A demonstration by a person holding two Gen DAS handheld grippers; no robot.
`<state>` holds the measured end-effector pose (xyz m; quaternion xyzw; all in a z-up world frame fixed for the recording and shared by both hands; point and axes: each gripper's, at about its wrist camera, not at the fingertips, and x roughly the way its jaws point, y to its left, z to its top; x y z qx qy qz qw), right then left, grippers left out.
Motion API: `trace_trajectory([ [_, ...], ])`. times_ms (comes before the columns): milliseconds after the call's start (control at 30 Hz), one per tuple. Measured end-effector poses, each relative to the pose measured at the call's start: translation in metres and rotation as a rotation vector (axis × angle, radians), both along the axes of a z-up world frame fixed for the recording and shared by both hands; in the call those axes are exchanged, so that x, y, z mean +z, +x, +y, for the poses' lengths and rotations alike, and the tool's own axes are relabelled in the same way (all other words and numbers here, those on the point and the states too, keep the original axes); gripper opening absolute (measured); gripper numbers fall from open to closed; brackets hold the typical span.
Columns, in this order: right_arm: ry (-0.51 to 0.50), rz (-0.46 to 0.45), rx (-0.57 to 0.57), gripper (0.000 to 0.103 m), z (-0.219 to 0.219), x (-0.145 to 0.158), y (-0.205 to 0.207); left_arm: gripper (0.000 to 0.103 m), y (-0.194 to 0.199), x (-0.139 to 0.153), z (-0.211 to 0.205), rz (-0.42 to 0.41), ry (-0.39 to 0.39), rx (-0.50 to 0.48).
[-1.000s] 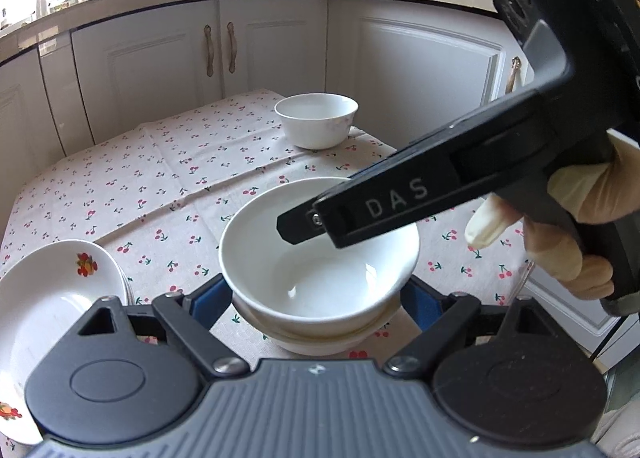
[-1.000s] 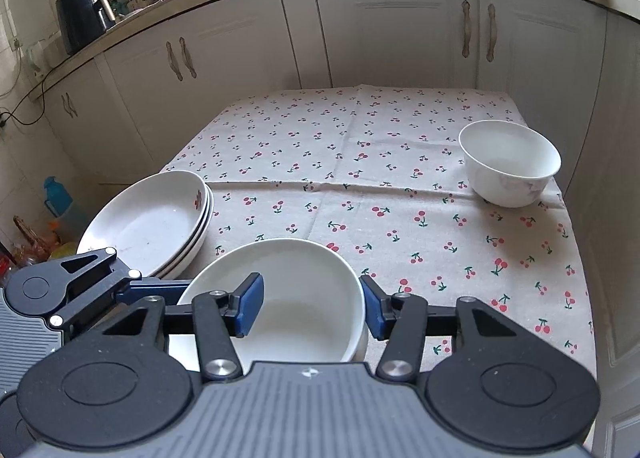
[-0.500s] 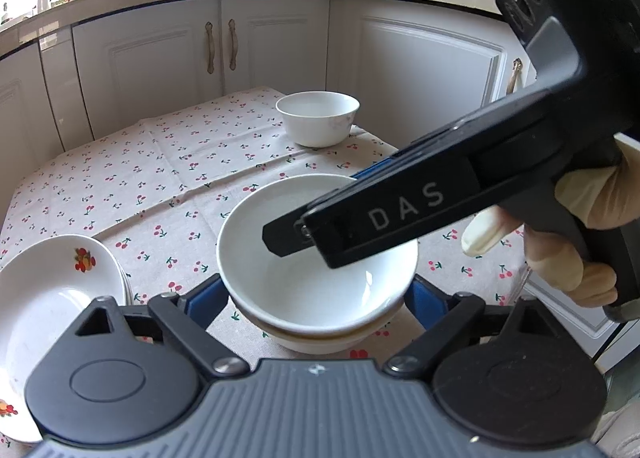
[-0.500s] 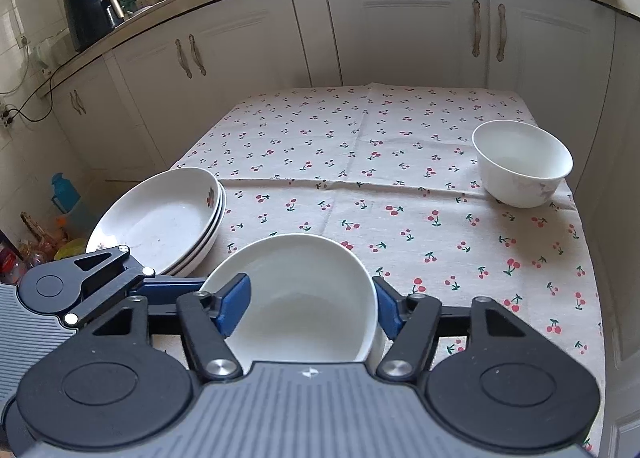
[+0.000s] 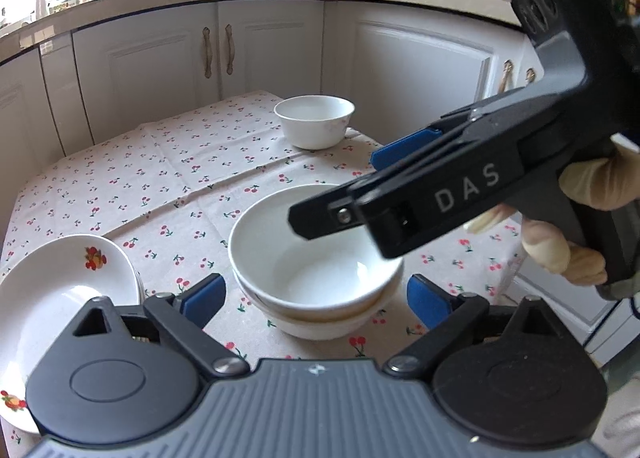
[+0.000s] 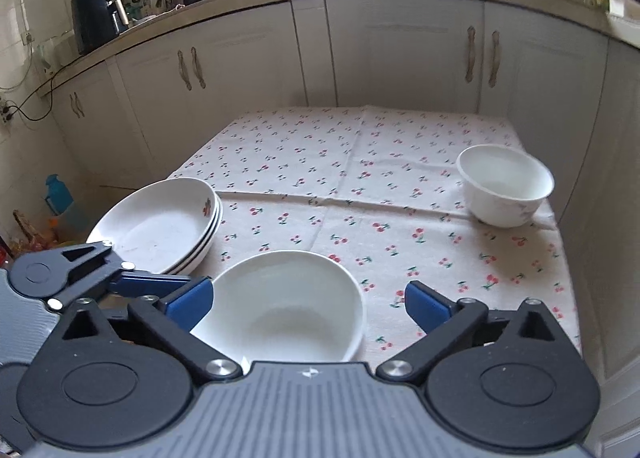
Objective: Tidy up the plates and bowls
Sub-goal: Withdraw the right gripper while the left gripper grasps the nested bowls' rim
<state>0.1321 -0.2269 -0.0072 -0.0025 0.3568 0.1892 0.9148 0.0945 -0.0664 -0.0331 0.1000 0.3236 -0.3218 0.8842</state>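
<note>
White glazed bowls sit nested (image 5: 316, 282) at the centre of your left wrist view, on the cherry-print cloth of the desk (image 5: 168, 178). Your left gripper (image 5: 316, 298) has its jaws spread either side of the stack, touching nothing. At 2 o'clock your right gripper (image 5: 400, 178) has lifted off the rim it hung over half a second ago. A lone white bowl (image 5: 314, 120) waits at 12 o'clock; the stacked white plates with a fruit motif (image 5: 60, 282) lie at 9 o'clock.

From the right wrist, your right gripper (image 6: 308, 302) has widened its jaws and holds nothing. The nested pair (image 6: 280, 306) looks settled, so the far bowl (image 6: 506, 184) at 2 o'clock is probably next. The plates (image 6: 156, 222) are at 10 o'clock.
</note>
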Motion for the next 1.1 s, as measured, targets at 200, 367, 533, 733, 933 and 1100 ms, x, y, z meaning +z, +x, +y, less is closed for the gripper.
trace_trajectory([
  [200, -0.028, -0.08, -0.087, 0.103, -0.015, 0.006, -0.016, 0.097, 0.002, 0.006, 0.007, -0.023, -0.034, 0.041],
  [367, -0.052, -0.093, -0.149, 0.103, -0.026, -0.002, -0.029, 0.098, 0.005, -0.002, 0.009, -0.008, -0.024, 0.055],
  [533, -0.043, -0.065, -0.178, 0.103, -0.033, -0.014, -0.039, 0.098, 0.003, -0.005, 0.012, 0.006, -0.026, 0.059],
  [733, -0.035, -0.085, -0.26, 0.103, -0.05, -0.017, -0.04, 0.098, 0.013, 0.016, 0.014, -0.012, -0.039, 0.027],
  [933, -0.095, -0.13, -0.302, 0.103, -0.072, -0.02, -0.023, 0.101, 0.062, 0.046, -0.002, -0.003, -0.034, -0.025],
  [1100, -0.198, -0.205, -0.3, 0.103, -0.08, -0.023, 0.011, 0.101, 0.115, 0.062, -0.034, 0.004, -0.038, -0.08],
])
